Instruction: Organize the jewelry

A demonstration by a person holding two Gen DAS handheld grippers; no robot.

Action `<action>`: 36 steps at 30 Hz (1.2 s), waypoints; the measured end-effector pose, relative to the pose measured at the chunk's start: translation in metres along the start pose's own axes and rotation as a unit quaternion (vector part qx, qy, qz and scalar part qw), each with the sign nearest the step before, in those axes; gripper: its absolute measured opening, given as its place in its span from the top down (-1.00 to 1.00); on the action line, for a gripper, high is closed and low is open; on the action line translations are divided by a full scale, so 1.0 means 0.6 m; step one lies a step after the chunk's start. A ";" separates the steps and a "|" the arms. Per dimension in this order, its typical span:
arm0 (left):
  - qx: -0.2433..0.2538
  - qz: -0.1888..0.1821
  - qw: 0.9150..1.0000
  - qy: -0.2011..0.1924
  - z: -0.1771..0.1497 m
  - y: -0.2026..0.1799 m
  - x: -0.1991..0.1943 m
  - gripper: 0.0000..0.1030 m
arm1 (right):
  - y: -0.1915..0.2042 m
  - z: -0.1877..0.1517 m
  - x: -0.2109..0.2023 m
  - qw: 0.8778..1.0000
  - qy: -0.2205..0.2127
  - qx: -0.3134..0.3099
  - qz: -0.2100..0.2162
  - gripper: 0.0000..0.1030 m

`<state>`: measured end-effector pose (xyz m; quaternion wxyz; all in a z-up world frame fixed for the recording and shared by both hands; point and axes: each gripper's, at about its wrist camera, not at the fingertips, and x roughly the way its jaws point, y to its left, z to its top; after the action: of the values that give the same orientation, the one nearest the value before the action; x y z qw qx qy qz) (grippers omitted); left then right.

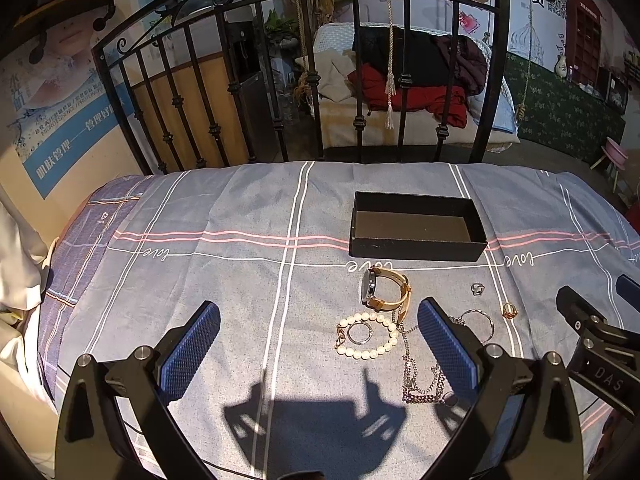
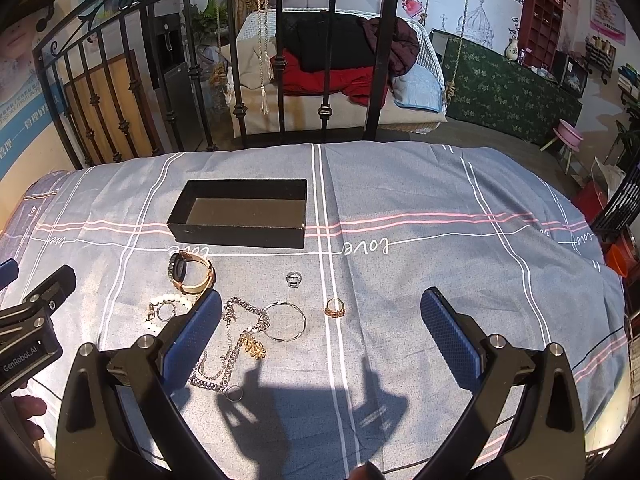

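I hold the left gripper (image 1: 318, 338) and the right gripper (image 2: 320, 326) above the bed (image 2: 440, 208), both with fingers spread wide and holding nothing. The black box (image 2: 244, 236) sits open on the bedsheet. Just in front of it lie the watch (image 2: 191, 272), pearl bracelet (image 1: 368, 334), chain necklace (image 2: 228, 344), hoop (image 2: 285, 321) and gold ring (image 2: 335, 307).

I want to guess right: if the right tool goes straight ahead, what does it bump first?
Probably the gold ring, lying between the open right tool fingers; depth is unclear.
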<state>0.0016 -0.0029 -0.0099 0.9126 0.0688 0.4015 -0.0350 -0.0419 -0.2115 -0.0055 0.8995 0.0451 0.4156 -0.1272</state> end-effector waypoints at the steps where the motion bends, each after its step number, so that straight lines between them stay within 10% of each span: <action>1: 0.000 0.000 1.000 0.000 0.000 -0.001 0.000 -0.89 | 0.000 0.001 -0.001 1.000 0.000 0.000 0.000 -0.91; 20: 0.006 -0.004 1.000 0.016 -0.002 -0.007 0.019 -0.89 | -0.005 -0.011 0.026 1.000 0.016 -0.002 0.006 -0.91; 36: 0.028 -0.021 0.997 0.067 -0.030 -0.038 0.122 -0.89 | -0.044 -0.076 0.210 0.998 0.069 0.000 0.013 -0.91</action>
<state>0.0352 -0.0233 -0.0785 0.8803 0.0881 0.4622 -0.0607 -0.0042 -0.2525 -0.1300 0.8704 0.0589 0.4757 -0.1121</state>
